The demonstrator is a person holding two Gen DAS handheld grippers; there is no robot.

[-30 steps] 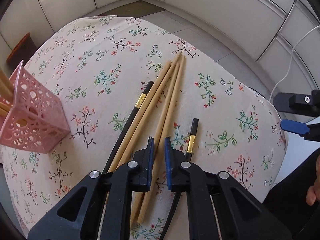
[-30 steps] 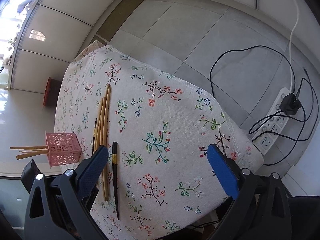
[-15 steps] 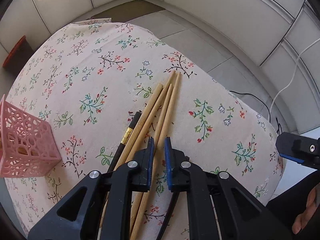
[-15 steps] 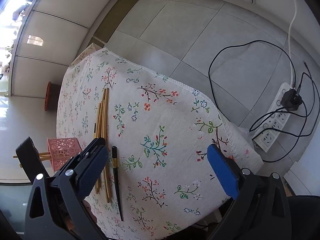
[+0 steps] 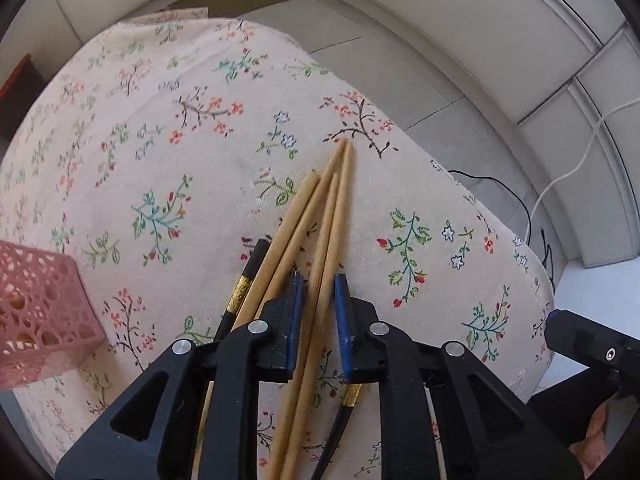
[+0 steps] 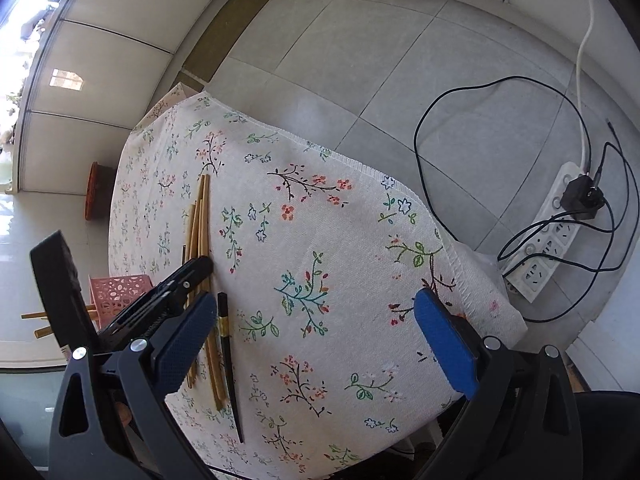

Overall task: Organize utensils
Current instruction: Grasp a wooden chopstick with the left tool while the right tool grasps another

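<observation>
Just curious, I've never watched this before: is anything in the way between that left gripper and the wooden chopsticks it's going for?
Nothing visible. The left gripper sits right over the wooden chopsticks, its jaws just opening, one stick between them. The black chopsticks lie beside the bundle, not across it.

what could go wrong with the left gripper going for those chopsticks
The left gripper, jaws just opening, straddles two wooden chopsticks lying tight together, so it may pinch both, or one may slip out. The black chopstick lies against the bundle and could get nudged along.
</observation>
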